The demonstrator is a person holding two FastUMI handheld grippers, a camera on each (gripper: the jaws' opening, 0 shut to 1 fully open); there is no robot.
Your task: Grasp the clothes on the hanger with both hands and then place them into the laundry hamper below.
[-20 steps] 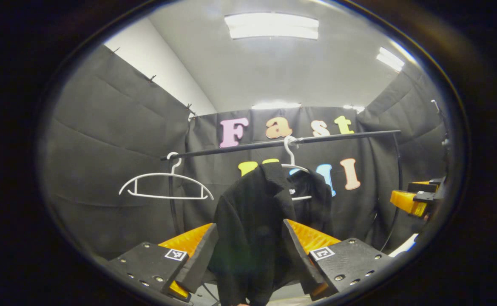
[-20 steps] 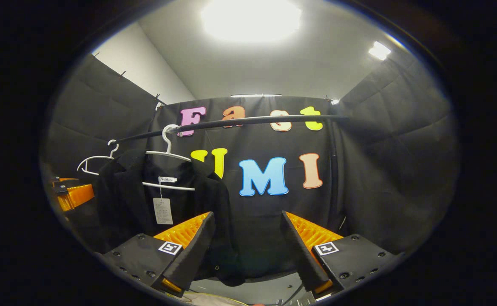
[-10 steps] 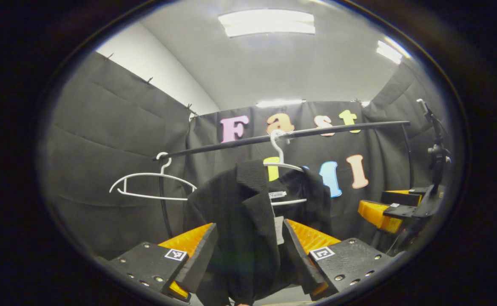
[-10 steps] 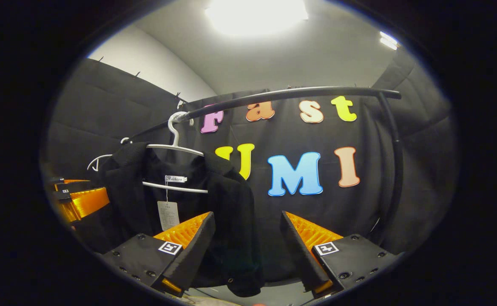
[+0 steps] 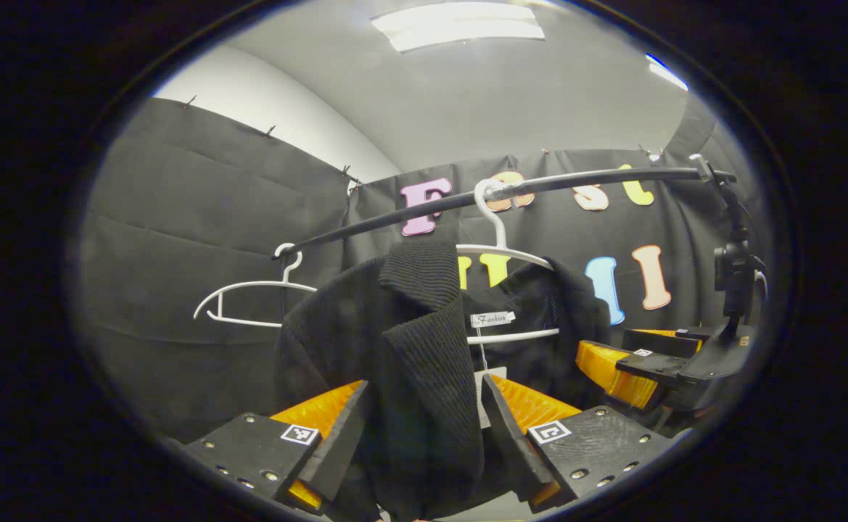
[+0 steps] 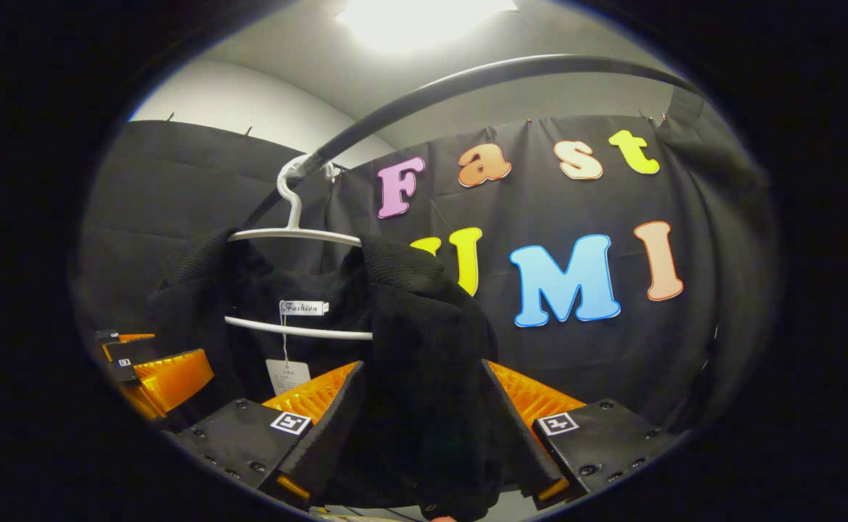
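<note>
1 black jacket (image 5: 409, 341) hanging upright, lengthwise vertical

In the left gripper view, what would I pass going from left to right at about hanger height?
Empty white hanger → black jacket on its own hanger → the other orange gripper → black camera stand.
</note>
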